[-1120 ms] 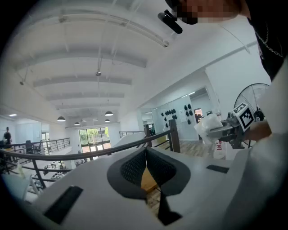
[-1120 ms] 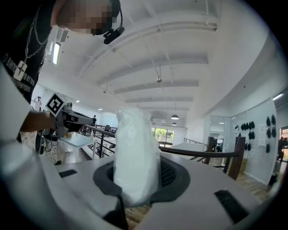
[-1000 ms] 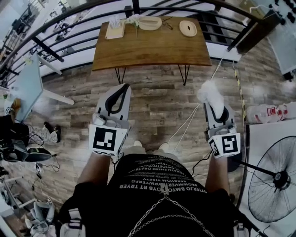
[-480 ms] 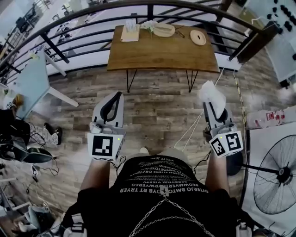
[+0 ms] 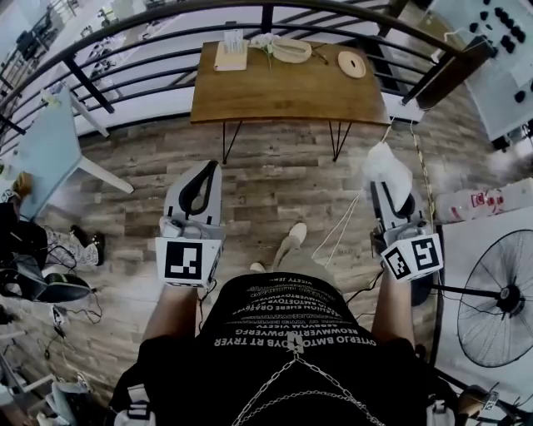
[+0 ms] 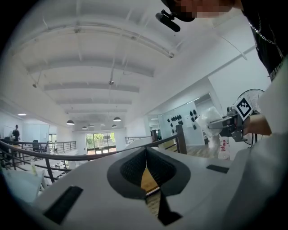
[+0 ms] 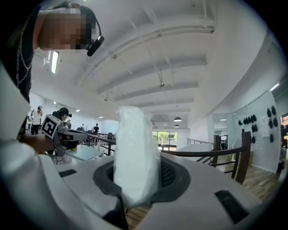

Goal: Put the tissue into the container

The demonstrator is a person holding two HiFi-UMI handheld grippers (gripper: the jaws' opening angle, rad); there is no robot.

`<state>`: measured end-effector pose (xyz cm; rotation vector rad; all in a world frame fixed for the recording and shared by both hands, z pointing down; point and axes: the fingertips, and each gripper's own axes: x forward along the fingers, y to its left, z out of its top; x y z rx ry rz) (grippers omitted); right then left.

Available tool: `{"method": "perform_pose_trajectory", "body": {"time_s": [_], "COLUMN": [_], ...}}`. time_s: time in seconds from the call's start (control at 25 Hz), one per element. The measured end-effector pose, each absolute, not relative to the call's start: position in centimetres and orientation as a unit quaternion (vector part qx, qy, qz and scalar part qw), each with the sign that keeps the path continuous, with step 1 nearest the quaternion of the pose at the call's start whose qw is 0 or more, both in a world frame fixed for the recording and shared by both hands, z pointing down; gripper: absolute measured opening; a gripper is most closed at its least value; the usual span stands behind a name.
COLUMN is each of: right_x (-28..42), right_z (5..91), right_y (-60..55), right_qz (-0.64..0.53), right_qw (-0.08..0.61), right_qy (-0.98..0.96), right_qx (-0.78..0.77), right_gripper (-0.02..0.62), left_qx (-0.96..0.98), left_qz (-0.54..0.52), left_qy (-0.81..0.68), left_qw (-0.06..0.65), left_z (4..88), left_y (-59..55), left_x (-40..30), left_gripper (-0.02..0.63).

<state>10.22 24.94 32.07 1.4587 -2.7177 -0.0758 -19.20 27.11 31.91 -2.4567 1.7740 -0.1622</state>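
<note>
The white crumpled tissue (image 5: pixel 387 166) sits clamped in the right hand-held gripper (image 5: pixel 393 198), the left hand-held gripper (image 5: pixel 207 167) closed on nothing, so the walk to the pale oval container (image 5: pixel 291 51) on the far brown wooden counter (image 5: pixel 283 93) wants a firm, steady squeeze

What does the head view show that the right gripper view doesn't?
Only the head view shows the wooden table, the plank floor and the fan. Only the right gripper view shows the ceiling lights and, close up, the white tissue pinched between the jaws of the right gripper. Both show the tissue, the empty left gripper and the railing.
</note>
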Motion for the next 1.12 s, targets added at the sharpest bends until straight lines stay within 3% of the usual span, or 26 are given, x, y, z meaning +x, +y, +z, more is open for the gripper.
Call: {"method": "perform_pose_trajectory", "body": {"time_s": [1.12], "right_x": [13.8], "right_z": [34.9], "right_y": [11.0], "right_qz": [0.001], "right_qw": [0.05], "right_qy": [-0.89], "right_qx": [0.453], "right_gripper": [0.118], "left_qx": [-0.828], "left_qz": [-0.091], "left_qy": [0.553], "left_qw": [0.033], "left_z": [33.6], "left_y": [12.3], "left_x": [-12.6], "left_gripper": [0.029]}}
